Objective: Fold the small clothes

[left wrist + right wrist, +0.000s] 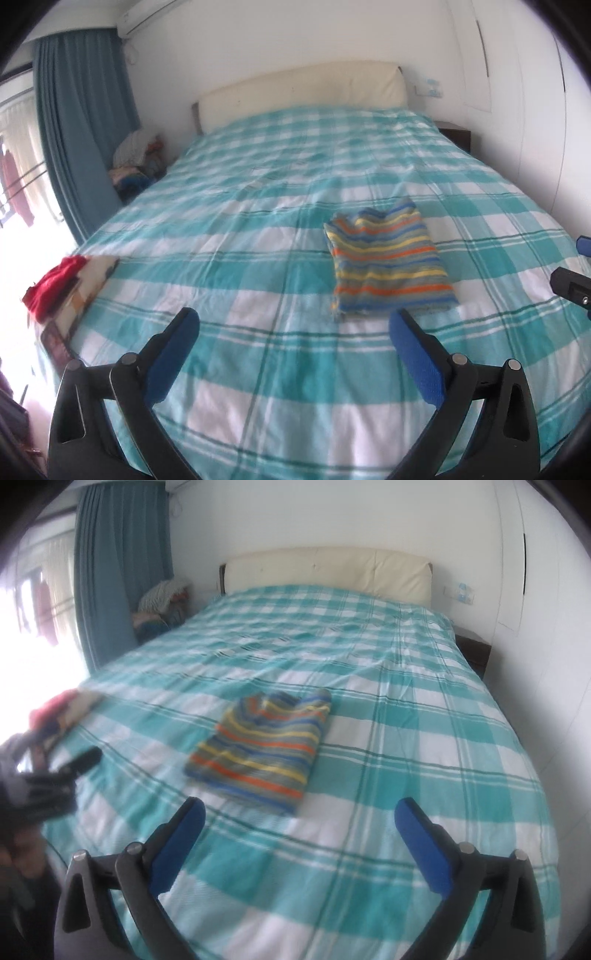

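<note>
A striped garment [389, 260], folded into a neat rectangle, lies on the teal-and-white checked bedspread [258, 236]; it also shows in the right wrist view [264, 747]. My left gripper [295, 328] is open and empty, held above the bed, short of the garment and to its left. My right gripper [301, 818] is open and empty, above the bed just short of the garment's near edge. The right gripper's tip shows at the right edge of the left wrist view [572, 284]. The left gripper appears blurred at the left of the right wrist view [55, 775].
A pile of clothes with a red piece on top [55, 284] lies at the bed's left edge. A cream headboard [303, 92] stands at the far end. Blue curtain [81, 122] and a heap of textiles [136, 155] are at the left; a dark nightstand [456, 134] at the right.
</note>
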Motion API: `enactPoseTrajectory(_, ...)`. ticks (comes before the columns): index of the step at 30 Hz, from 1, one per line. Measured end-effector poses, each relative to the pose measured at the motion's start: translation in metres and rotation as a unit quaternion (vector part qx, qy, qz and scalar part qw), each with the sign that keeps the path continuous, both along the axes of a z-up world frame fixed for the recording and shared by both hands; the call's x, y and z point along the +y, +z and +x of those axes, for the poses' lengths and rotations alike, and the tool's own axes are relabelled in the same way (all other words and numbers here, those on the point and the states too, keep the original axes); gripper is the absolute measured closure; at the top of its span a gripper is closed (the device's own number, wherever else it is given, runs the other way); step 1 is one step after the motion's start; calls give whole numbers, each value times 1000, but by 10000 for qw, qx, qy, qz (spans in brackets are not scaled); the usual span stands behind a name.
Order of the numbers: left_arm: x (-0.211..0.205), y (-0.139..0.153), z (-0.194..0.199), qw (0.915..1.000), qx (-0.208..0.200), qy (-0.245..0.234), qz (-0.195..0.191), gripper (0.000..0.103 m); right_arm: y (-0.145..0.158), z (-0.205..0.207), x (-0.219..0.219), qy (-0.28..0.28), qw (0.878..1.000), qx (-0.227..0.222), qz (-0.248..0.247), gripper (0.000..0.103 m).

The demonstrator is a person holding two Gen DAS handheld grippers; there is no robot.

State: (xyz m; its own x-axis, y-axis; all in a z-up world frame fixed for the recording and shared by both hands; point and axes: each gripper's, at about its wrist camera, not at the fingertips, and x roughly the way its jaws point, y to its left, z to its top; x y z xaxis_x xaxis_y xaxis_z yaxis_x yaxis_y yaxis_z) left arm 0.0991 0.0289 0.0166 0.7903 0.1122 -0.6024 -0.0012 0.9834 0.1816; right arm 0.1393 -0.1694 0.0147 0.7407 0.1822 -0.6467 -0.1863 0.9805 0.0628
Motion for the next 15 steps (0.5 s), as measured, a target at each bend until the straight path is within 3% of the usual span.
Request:
enactPoseTrajectory(8, -9, 12, -50, 9992, 184, -101, -353, 0, 11, -64, 12, -32, 9996, 267, 39, 1)
enactPoseTrajectory(15, -5, 18, -68, 9987, 171, -76, -477, 0, 19, -86, 22, -29, 9995, 297, -62, 1)
